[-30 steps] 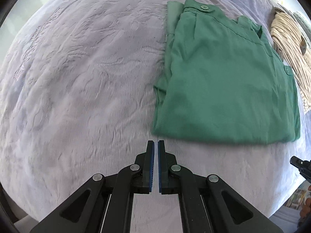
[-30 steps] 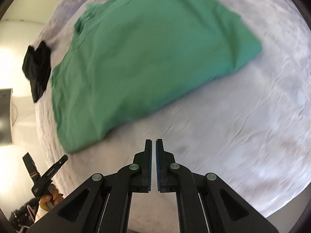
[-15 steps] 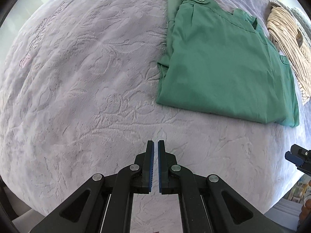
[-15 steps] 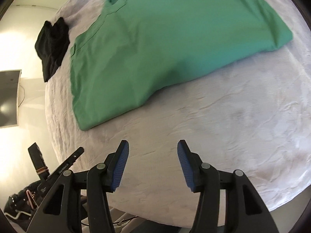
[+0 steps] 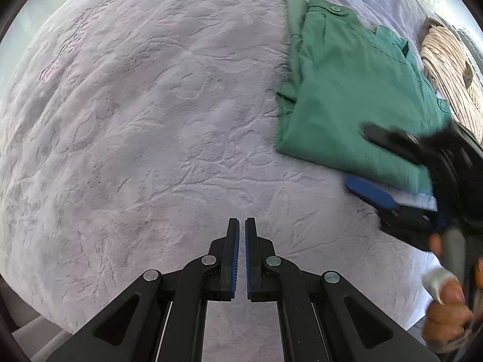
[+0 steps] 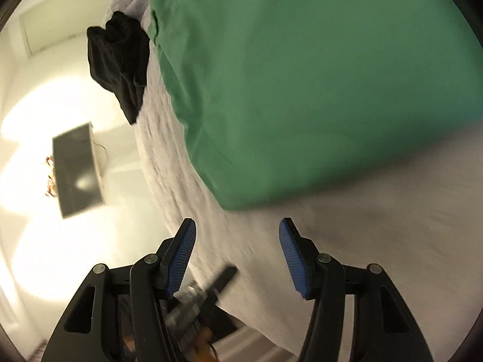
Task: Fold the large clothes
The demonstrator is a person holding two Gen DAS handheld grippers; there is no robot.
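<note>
**Right claw spread at the corner of the folded green garment**

We are looking at a folded green cotton garment (image 5: pixel 347 90) with buttoned tabs along its top edge, lying flat on a pale lilac embossed bedspread (image 5: pixel 151 120). In the left wrist view it is sitting in the upper right part of the bed, just beside a beige striped knitted piece (image 5: pixel 449 66) at the far right edge.

We are holding the left gripper (image 5: pixel 242 229) with its blue-lined fingers pressed together and nothing between them, pointing down over bare bedspread, well apart from the green garment.

We are holding the right gripper (image 6: pixel 237 232) with its fingers spread wide; its jaws have just been opening. Nothing is being pinched. In the left wrist view this gripper (image 5: pixel 362 163) is blurred, one black finger lying over the garment's near right corner and the blue-padded finger (image 5: pixel 371 193) lying below that corner's edge, so the corner is sitting between the two. Whether either finger is touching the cloth we cannot tell. A hand (image 5: pixel 446 301) is gripping its handle at the lower right.

In the right wrist view, a crumpled black garment (image 6: pixel 120 66) is lying at the bed's edge, near the green one.
</note>
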